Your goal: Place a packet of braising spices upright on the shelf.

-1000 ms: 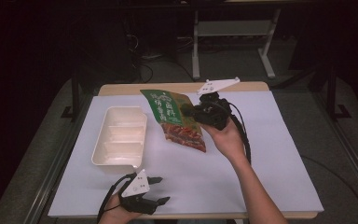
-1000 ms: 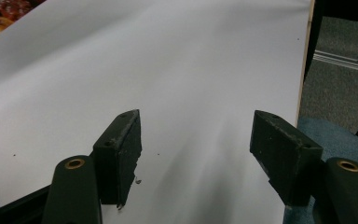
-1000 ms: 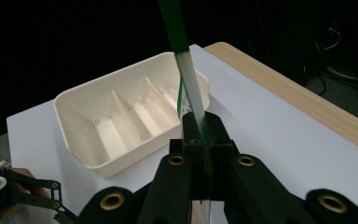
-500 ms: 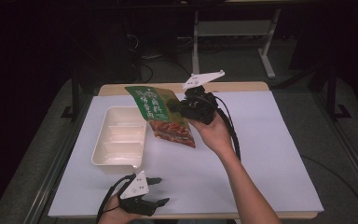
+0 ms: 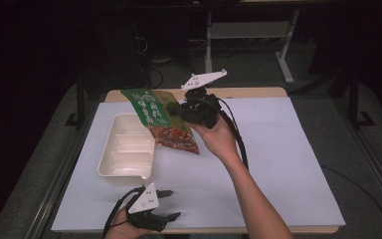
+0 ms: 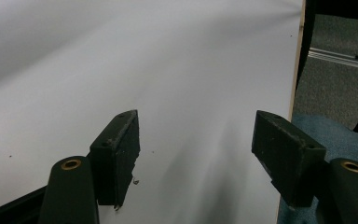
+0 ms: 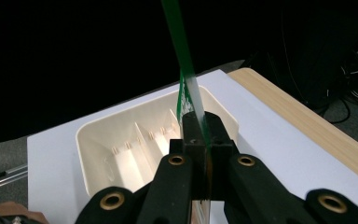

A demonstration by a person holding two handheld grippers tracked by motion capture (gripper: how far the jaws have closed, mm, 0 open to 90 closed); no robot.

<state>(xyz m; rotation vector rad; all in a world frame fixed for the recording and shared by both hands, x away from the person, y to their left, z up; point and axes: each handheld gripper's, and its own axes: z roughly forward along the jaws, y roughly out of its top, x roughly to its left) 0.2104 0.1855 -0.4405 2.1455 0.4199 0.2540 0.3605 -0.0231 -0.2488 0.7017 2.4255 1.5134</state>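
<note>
The right gripper (image 5: 179, 110) has its jaws clamped on the snack bag's (image 5: 160, 119) thin edge above the tray (image 5: 124, 172); the hanging bag could slip free or swing past the tray. The left gripper (image 5: 165, 205) rests with jaws apart.

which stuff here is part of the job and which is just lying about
In the job:
- green snack pouch, clamped in the right gripper
- cream divided tray, beside the pouch

Just there:
- left gripper, open, at the near table edge
- white table sheet
- metal stand behind the table
</note>
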